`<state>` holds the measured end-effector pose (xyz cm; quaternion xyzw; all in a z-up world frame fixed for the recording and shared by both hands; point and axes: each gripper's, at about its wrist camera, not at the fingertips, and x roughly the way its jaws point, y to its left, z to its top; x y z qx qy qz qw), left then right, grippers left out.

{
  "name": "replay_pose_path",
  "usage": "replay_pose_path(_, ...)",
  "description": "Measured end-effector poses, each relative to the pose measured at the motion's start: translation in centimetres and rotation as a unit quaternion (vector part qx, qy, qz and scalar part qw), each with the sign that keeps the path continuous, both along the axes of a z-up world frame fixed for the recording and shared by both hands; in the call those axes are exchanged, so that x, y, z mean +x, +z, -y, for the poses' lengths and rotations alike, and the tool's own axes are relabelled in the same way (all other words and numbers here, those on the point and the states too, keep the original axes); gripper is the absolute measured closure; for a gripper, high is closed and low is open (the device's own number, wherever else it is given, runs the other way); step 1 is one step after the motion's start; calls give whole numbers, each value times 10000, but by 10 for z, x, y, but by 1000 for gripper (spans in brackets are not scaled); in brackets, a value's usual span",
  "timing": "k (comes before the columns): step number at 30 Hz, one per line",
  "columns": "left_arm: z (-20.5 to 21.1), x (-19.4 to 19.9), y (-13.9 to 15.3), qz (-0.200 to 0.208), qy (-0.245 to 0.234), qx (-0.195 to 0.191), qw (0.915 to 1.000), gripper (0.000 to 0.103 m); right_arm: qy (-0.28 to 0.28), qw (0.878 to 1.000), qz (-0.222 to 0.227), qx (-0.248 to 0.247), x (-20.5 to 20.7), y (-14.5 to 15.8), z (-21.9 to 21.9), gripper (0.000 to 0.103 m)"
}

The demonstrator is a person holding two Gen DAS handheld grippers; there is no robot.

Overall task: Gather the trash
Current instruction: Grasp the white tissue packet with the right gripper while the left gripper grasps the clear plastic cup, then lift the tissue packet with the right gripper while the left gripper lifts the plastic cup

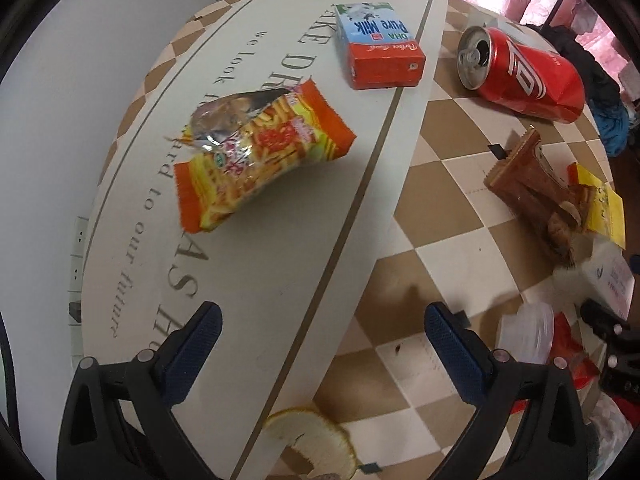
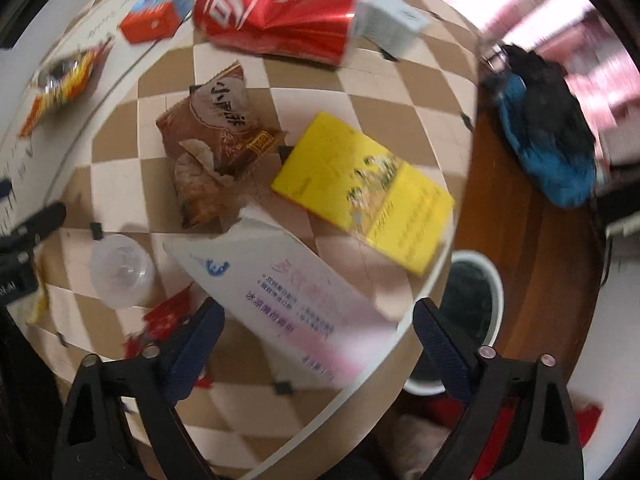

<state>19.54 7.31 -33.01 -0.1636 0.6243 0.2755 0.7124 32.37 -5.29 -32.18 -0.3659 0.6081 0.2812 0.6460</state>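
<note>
Trash lies on a round checkered table (image 1: 432, 216). In the left wrist view: an orange snack bag (image 1: 260, 152), a milk carton (image 1: 376, 46), a dented red cola can (image 1: 524, 74), a brown wrapper (image 1: 540, 196) and a citrus peel (image 1: 312, 440). My left gripper (image 1: 322, 342) is open above the table, empty. In the right wrist view my right gripper (image 2: 316, 336) is open and empty over a white-pink packet (image 2: 296, 292), near a yellow box (image 2: 364, 192), the brown wrapper (image 2: 216, 144), the can (image 2: 280, 12) and a clear plastic cup (image 2: 120, 268).
A white-rimmed bin (image 2: 476, 304) with a dark liner stands on the wooden floor beside the table's right edge. A blue and black cloth heap (image 2: 548, 128) lies beyond it. A red wrapper (image 2: 168, 316) sits by the cup. Pink curtains hang behind.
</note>
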Motion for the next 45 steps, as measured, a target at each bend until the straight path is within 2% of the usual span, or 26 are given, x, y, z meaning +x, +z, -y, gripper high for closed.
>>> replay_pose_path(1,0,0,0,-7,-10,5,10000,0,33,10000,-71,9,2,-4,-2,24)
replay_pose_path(5,0,-2,6,23,-36,-15,10000,0,-287,9983,-364,362,11,-9,1,37)
replay_pose_path(9,11,-6,18,137,-158,-133,9997,0,-1145,9885,-705,689,13,-7,27,42)
replay_pose_path(12,27,-16,34,389,-351,-586,9969,0,-1948,9740,-770,860,8,-7,61,43)
replay_pose_path(14,41,-18,38,546,-507,-1021,9920,2,-2351,9647,-726,942,4,-8,83,43)
replay_pose_path(16,53,-16,38,598,-609,-1304,9878,14,-2592,9584,-692,975,0,-13,98,42)
replay_pose_path(17,60,-15,36,605,-646,-1447,9855,24,-2694,9555,-692,980,-2,-17,105,43)
replay_pose_path(19,67,-9,35,652,-649,-1679,9815,28,-2888,9487,-769,1037,-5,-24,116,43)
replay_pose_path(20,73,-6,35,677,-643,-1759,9800,28,-2899,9488,-670,1066,-5,-24,119,43)
replay_pose_path(23,75,3,28,659,-553,-2011,9758,39,-3016,9453,-627,1076,-7,-28,130,44)
replay_pose_path(25,74,2,26,732,-506,-2117,9733,40,-3071,9433,-640,1083,-7,-31,134,44)
replay_pose_path(26,69,8,20,767,-518,-2106,9732,41,-3089,9426,-654,1086,-11,-32,135,44)
replay_pose_path(28,69,6,24,812,-555,-2055,9737,51,-3144,9397,-735,1126,-11,-33,138,43)
replay_pose_path(30,65,6,22,843,-643,-1999,9740,74,-3134,9397,-754,1144,-12,-28,137,43)
replay_pose_path(31,64,10,17,844,-691,-1926,9752,75,-3108,9409,-730,1128,-13,-29,138,42)
replay_pose_path(33,68,22,12,853,-865,-1741,9772,93,-3093,9417,-693,1129,-14,-31,136,41)
replay_pose_path(36,68,22,13,904,-1061,-1530,9783,98,-3024,9445,-596,1136,-16,-31,129,41)
replay_pose_path(41,69,17,23,1000,-1341,-1129,9794,101,-2766,9537,-327,1132,-25,-23,114,45)
replay_pose_path(45,63,10,30,1098,-1419,-926,9794,102,-2770,9513,-322,1315,-34,-16,109,45)
